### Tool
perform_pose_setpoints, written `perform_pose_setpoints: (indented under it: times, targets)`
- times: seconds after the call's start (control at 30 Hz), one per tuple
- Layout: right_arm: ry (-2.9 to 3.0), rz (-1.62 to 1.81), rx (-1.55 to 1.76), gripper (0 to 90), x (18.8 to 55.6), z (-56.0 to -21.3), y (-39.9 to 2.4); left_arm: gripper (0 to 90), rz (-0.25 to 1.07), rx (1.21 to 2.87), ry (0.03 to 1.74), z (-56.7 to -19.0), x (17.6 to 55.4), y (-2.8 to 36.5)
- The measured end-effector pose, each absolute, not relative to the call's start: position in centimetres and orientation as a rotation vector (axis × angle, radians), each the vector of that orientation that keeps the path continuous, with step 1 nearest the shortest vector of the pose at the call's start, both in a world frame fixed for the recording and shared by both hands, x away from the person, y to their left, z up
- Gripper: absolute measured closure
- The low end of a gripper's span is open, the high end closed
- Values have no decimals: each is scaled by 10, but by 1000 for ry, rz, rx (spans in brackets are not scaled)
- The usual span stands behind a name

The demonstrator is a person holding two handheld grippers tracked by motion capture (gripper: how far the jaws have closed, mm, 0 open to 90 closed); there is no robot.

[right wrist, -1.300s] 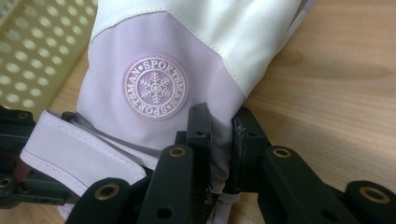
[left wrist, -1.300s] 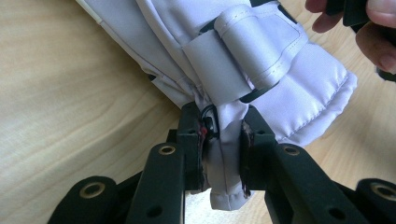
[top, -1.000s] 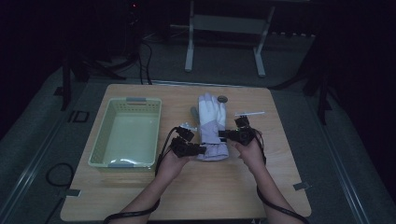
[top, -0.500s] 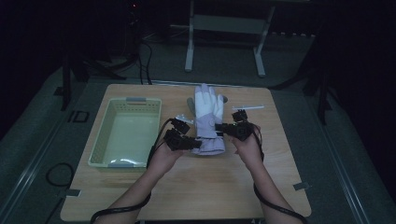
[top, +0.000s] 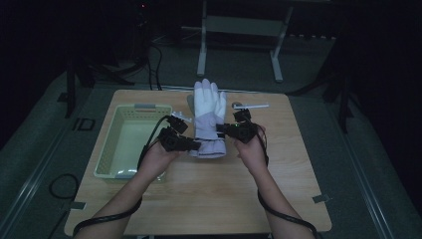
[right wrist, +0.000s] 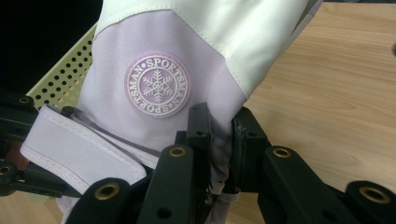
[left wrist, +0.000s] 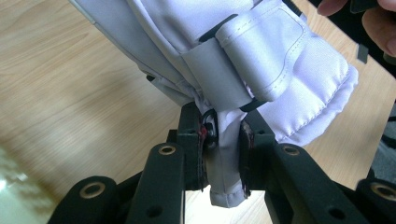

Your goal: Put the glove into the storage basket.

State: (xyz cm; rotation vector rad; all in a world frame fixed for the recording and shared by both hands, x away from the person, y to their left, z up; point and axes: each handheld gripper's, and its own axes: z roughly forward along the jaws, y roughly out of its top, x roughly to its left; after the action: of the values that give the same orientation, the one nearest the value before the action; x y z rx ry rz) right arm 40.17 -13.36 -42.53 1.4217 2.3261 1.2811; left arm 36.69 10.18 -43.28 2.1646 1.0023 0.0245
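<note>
I have the glove (top: 209,119) held up over the middle of the tabletop (top: 209,194), its white finger end pointing away from me and its lilac cuff toward me. The cuff carries a strap and, on the lilac part, a round snowflake badge (right wrist: 158,85). My left gripper (left wrist: 223,158) has its fingers (left wrist: 192,140) clamped on the cuff's edge, a fold of fabric pinched between the pads. My right gripper (right wrist: 220,154) has its fingers (right wrist: 198,135) clamped on the opposite edge of the cuff, just below the badge. In the high view the left gripper (top: 191,145) and right gripper (top: 226,130) flank the cuff. A pale green basket (top: 112,159) sits just left of the glove, and a small white bar (top: 251,105) lies near the tabletop's far edge.
</note>
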Motion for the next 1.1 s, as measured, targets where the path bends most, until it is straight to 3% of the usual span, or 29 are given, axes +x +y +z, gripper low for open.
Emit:
perform_pose_setpoints:
  times: [0.5, 1.1]
  targets:
    - [2350, 1274, 1341, 796, 401, -410, -70, 745, 71, 2191, 1034, -418, 361, 159]
    - [2389, 1327, 1326, 796, 398, -416, 10, 744, 74, 2197, 1094, -418, 351, 242]
